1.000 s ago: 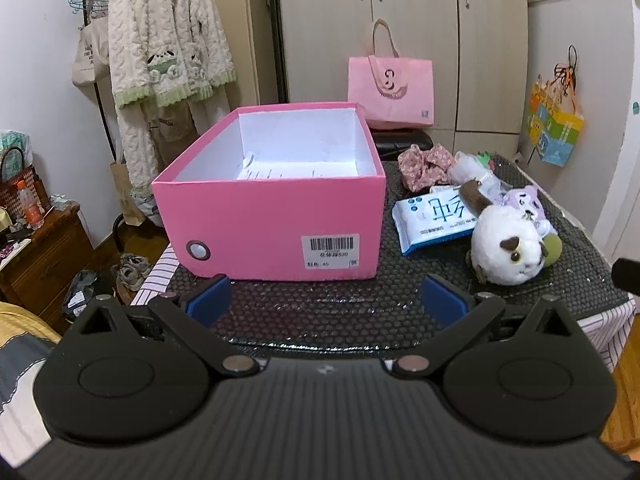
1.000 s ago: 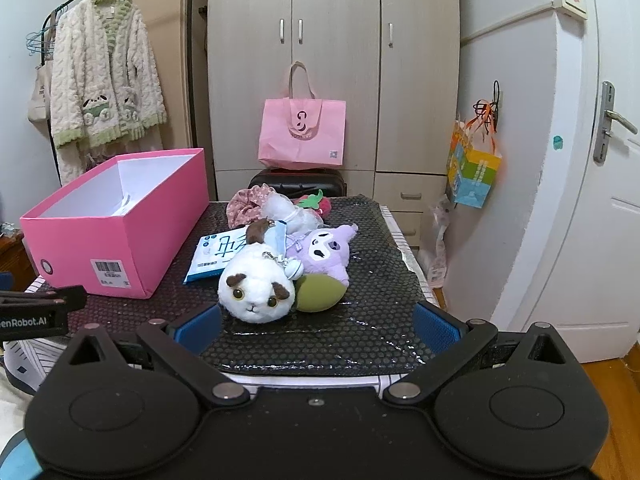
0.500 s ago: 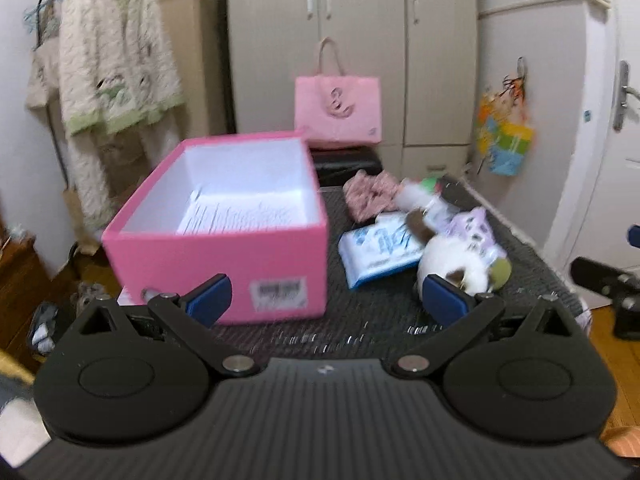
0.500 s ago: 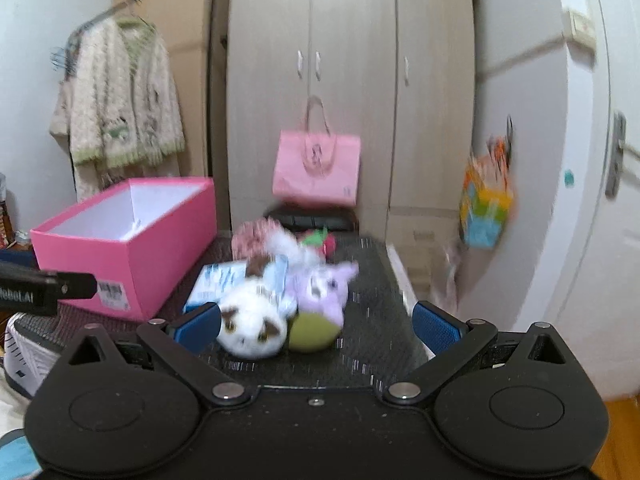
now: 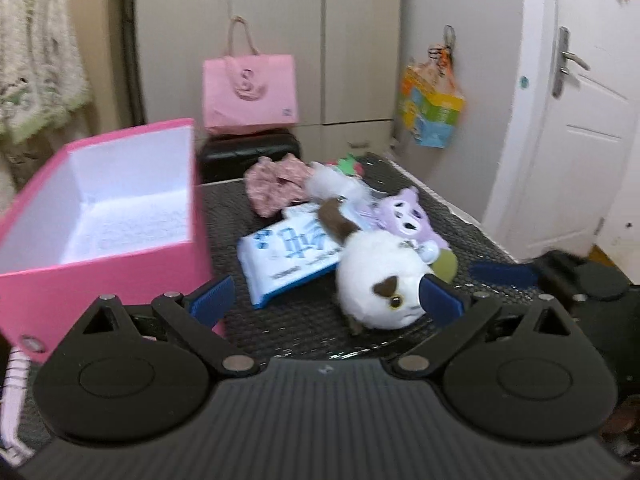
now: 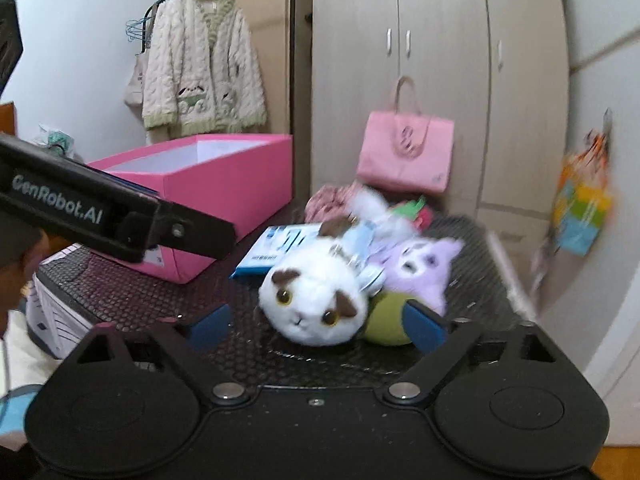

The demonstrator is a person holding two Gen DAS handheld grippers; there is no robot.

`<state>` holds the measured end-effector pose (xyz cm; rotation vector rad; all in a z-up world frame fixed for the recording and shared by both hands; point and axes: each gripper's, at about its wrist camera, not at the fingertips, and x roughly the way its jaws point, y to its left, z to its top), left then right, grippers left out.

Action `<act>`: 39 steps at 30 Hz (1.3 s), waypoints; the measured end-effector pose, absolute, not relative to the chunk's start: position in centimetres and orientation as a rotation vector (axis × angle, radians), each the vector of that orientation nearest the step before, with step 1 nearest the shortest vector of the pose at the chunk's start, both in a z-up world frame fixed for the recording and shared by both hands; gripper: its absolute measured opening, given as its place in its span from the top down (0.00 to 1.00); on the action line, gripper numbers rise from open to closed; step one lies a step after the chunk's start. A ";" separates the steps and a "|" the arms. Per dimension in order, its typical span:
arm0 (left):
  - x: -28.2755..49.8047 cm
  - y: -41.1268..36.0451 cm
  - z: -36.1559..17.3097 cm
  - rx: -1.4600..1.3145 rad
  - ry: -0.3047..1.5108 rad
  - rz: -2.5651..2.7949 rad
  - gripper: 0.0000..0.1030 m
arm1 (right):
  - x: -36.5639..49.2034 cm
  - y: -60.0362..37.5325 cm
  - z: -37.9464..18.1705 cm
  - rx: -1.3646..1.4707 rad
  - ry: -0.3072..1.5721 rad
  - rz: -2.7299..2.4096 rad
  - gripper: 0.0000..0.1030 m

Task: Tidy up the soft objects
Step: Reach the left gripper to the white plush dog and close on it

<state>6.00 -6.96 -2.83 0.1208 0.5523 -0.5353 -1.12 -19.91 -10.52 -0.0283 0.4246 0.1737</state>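
A white plush with brown patches lies on the black mat, touching a purple plush, a green ball and a blue-white tissue pack. A pink floral cloth lies behind them. An open pink box stands at the left. My left gripper is open, just short of the white plush. My right gripper is open, with the white plush just ahead between its fingertips.
The black mat covers the table. A pink tote bag sits on a black case behind the table. A wardrobe stands at the back, a door at the right and a hanging cardigan at the left.
Both grippers have moved forward toward the plush pile. The left one swung right from the pink box, and the white plush looms larger in both views.
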 end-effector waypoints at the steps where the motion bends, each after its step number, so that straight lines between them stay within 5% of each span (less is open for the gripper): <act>1: 6.2 -7.2 -3.2 0.120 0.550 -0.555 0.03 | -0.7 -20.0 -10.9 -0.015 0.428 0.188 0.14; 9: 9.4 -9.4 -5.4 0.062 0.602 -0.658 0.04 | 1.3 -19.4 -12.9 -0.054 0.405 0.221 0.21; 16: 11.5 -10.3 -7.8 -0.012 0.712 -0.736 0.27 | 1.6 -18.9 -13.5 -0.123 0.353 0.205 0.27; 39: 8.1 -9.5 -5.5 0.069 0.690 -0.672 0.30 | -0.3 -17.4 -11.0 -0.175 0.311 0.204 0.36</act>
